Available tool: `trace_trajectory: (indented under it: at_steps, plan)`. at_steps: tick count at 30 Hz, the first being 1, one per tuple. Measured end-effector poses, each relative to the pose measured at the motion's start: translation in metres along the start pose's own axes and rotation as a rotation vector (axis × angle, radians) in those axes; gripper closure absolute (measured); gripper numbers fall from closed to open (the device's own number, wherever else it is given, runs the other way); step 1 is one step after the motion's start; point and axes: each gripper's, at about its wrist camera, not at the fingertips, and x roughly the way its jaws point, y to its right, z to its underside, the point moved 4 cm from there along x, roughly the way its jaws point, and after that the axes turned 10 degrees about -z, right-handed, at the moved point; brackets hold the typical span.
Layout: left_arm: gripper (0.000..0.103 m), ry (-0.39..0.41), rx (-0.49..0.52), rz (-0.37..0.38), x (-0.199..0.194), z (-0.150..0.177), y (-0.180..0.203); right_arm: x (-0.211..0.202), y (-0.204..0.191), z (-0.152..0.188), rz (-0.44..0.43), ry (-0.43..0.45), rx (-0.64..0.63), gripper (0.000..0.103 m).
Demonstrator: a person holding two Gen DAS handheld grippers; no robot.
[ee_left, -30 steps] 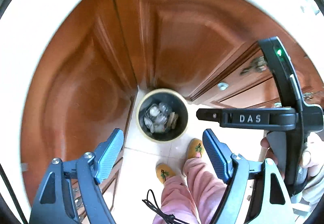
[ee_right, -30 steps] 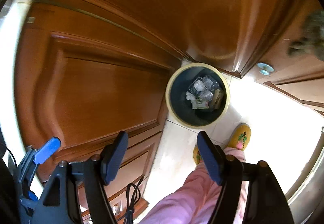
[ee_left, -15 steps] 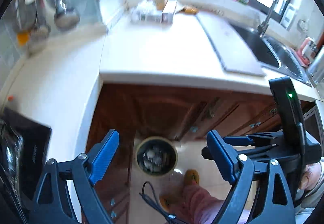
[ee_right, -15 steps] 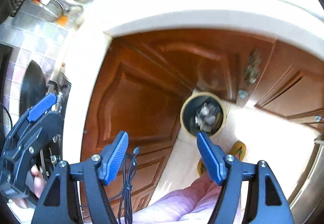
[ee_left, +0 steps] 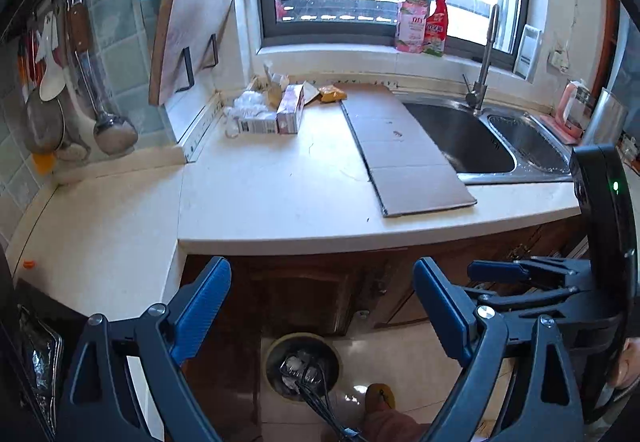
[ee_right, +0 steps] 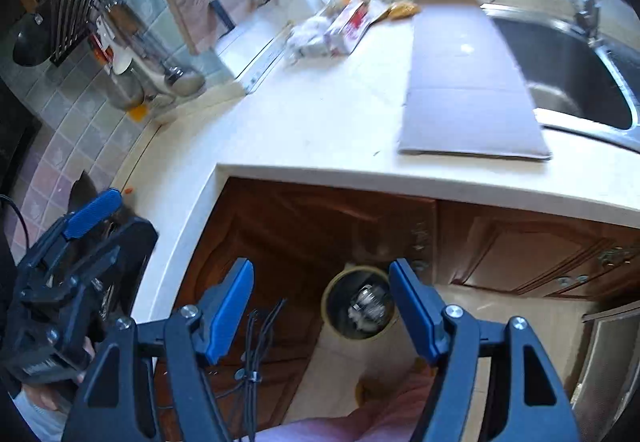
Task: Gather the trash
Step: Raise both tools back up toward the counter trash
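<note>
The front part of the bench is bare, so a gripper can pass over it freely from the edge. To the right a flat cardboard sheet lies on the bench, low, beside the sink. At the back, near the wall, a cluster of cartons and wrappers stands close together with little room between them. Behind it a cutting board leans in its rack, and ladles hang on the left wall. Below, the trash bin stands open on the floor, close to the cabinet doors.
</note>
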Motion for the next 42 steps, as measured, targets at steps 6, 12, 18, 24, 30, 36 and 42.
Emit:
trace_trajectory:
  at_steps: [6,12,18,24,30,36,42]
  plan:
    - [0.012,0.056,-0.025,0.018,-0.012,-0.012,0.000,-0.021,0.005,0.000,0.041,0.072,-0.004,0.032]
    - [0.012,0.074,-0.012,0.021,-0.013,-0.020,0.001,-0.036,0.003,-0.008,0.057,0.154,-0.002,0.032]
    - [0.012,0.104,-0.031,0.032,-0.021,-0.030,-0.008,-0.046,-0.013,-0.016,0.043,0.180,-0.029,0.032]
    - [0.009,0.160,-0.069,0.018,-0.031,-0.052,-0.021,-0.067,-0.028,-0.039,0.017,0.251,-0.065,0.032]
    - [0.007,0.158,-0.160,0.019,-0.027,-0.075,-0.031,-0.076,-0.027,-0.061,0.019,0.295,-0.061,0.032]
    - [0.006,0.140,-0.123,-0.018,-0.005,-0.095,-0.022,-0.074,-0.015,-0.094,0.012,0.312,-0.040,0.032]
    - [0.006,0.128,-0.105,-0.023,0.030,-0.128,-0.015,-0.066,0.006,-0.146,0.037,0.290,-0.033,0.032]
